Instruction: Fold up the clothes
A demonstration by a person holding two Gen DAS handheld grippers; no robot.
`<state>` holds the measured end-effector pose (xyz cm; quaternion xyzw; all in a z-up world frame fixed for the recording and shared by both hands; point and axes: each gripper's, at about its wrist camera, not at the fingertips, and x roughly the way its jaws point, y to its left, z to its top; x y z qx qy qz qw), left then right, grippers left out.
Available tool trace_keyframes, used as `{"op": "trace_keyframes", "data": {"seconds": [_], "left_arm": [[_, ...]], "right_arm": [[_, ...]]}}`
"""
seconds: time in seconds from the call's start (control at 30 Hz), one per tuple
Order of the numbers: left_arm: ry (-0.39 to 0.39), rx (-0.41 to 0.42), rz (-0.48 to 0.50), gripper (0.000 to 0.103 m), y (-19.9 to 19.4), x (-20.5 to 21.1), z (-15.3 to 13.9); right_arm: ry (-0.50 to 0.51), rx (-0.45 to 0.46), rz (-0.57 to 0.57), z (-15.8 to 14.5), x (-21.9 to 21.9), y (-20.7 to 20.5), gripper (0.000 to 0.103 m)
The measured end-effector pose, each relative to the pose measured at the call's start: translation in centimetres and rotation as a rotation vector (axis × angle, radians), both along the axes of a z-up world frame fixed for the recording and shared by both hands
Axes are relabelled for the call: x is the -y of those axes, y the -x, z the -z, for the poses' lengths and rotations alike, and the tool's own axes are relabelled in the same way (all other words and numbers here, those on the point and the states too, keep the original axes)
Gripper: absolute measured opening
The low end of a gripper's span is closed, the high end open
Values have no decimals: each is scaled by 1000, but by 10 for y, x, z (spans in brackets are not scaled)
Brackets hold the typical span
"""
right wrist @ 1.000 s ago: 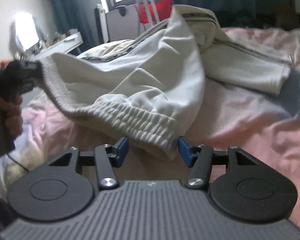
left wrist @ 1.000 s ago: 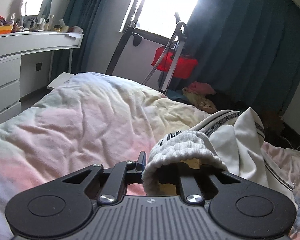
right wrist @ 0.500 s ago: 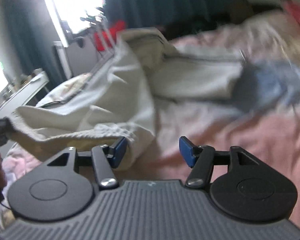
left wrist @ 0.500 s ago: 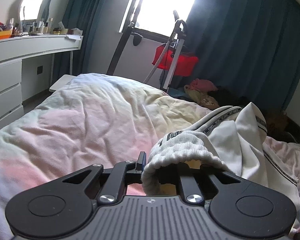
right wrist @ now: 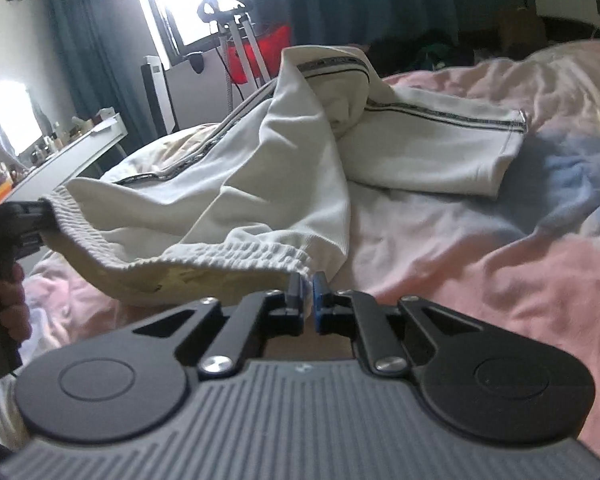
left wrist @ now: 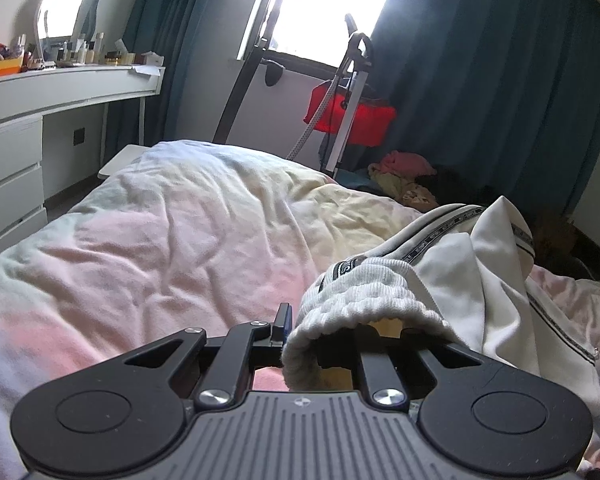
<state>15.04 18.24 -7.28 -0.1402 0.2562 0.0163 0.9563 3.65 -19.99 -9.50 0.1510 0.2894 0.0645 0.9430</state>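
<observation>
White track pants (right wrist: 260,184) with a dark side stripe lie crumpled on the pastel duvet (right wrist: 480,264). One leg (right wrist: 440,148) stretches to the right. My left gripper (left wrist: 300,324) is shut on the ribbed waistband (left wrist: 364,296), which drapes over its fingers; it also shows at the left edge of the right wrist view (right wrist: 24,216). My right gripper (right wrist: 307,288) is shut on the other end of the waistband (right wrist: 236,256). The waistband hangs stretched between the two, lifted off the bed.
A white dressing table (left wrist: 60,92) with bottles stands at the left. A red garment steamer (left wrist: 348,108) stands by the window and dark curtains. A heap of clothes (left wrist: 404,176) lies beyond the bed. Bare duvet (left wrist: 160,248) spreads left of the pants.
My right gripper swung back to the waistband and closed on its right end. The left gripper kept its hold and barely moved.
</observation>
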Motion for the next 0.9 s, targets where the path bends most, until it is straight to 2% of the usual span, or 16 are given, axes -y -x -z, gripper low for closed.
{"op": "trace_keyframes", "data": {"seconds": [0.03,0.1,0.17,0.2,0.27,0.3,0.33,0.37,0.47,0.6,0.67,0.73,0.87,0.9], "left_arm": [[3,0,4,12,0,0,0],[3,1,4,12,1,0,1],[7,-5,1,12,1,0,2],[10,-8,1,12,0,-1,3],[9,-8,3,12,1,-1,3],[7,-6,5,12,1,-1,2],[5,-3,6,12,2,-1,2],[7,-1,8,12,2,-1,2],[41,20,24,10,6,-5,-3],[122,109,38,10,21,-14,-17],[120,104,31,10,23,-16,-20],[116,56,18,10,22,-20,-17],[116,-110,53,11,7,-27,3],[107,-144,63,12,5,-28,8]], "right_arm": [[-5,0,4,2,1,-2,10],[3,-11,18,7,-2,-11,19],[11,-25,31,14,-5,-21,59],[7,-29,34,18,-5,-26,62],[-11,-31,24,23,-3,-31,59],[-21,-29,20,23,-1,-32,54],[-27,-27,15,21,0,-32,30],[-31,-25,10,18,1,-30,11],[23,57,1,-4,-4,-11,11],[67,212,-40,-45,-13,30,11],[75,222,-77,-53,-18,40,11],[72,155,-113,-46,-21,36,12],[82,-62,-149,-15,-29,16,15],[87,-87,-159,-12,-28,14,15]]}}
